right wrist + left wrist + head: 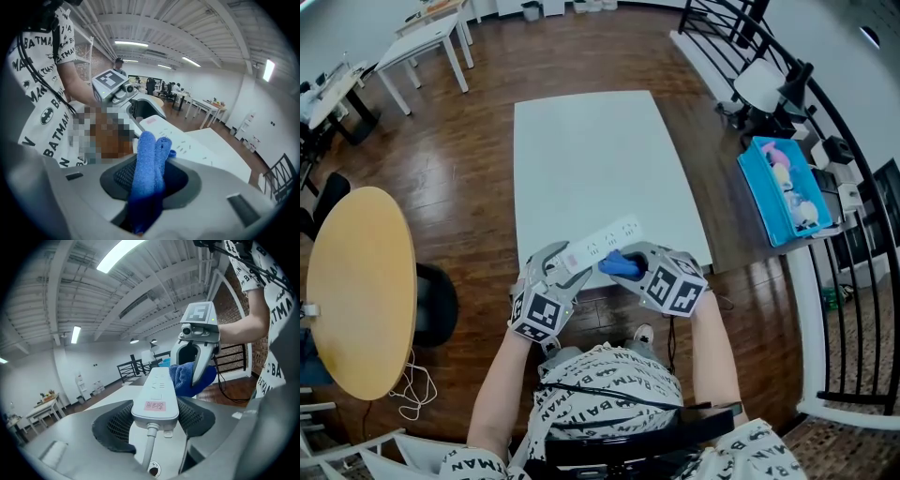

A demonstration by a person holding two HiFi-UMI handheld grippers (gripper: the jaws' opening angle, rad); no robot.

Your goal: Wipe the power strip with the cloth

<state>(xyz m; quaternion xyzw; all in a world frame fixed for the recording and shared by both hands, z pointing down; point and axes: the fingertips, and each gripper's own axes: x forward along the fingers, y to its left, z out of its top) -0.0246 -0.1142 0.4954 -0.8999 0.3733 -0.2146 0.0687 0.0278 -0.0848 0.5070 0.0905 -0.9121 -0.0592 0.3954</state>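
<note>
Strip (602,240) axis runs up and right, away from your left claw (565,262).
That claw clamps its cord end; your right claw (628,262), pinching the cloth (615,266), sits beside its near half.

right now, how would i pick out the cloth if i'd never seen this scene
Start at the white table on the wood floor; above its near edge the left gripper holds a white power strip by its cord end. The cloth is the small folded wad pinched between the fingers of the right gripper, against that strip. Unlike its hard grey and white neighbours, it is bright blue and fluffy.
</note>
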